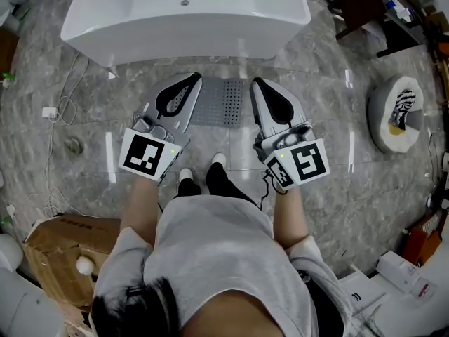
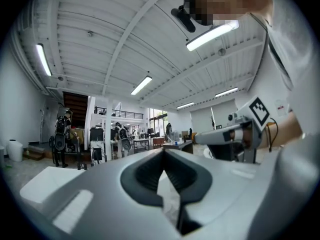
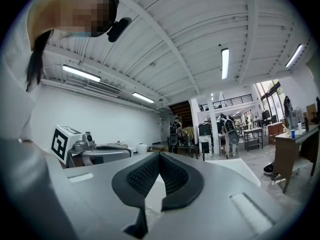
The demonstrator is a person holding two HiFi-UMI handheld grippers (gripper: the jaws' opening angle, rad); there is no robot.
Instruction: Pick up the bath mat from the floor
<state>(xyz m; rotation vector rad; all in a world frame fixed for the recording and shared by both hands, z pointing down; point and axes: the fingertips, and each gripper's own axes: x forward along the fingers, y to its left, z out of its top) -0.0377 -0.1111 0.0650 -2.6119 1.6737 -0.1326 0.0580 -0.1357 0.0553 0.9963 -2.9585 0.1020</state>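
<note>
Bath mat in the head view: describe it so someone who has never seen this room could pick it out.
Find the white bathtub at the top. On the grey veined floor just in front of it, seen between the left gripper and the right gripper, lies the bath mat. It is a flat grey rectangle dotted with rows of small holes, unlike the smooth floor around it.
</note>
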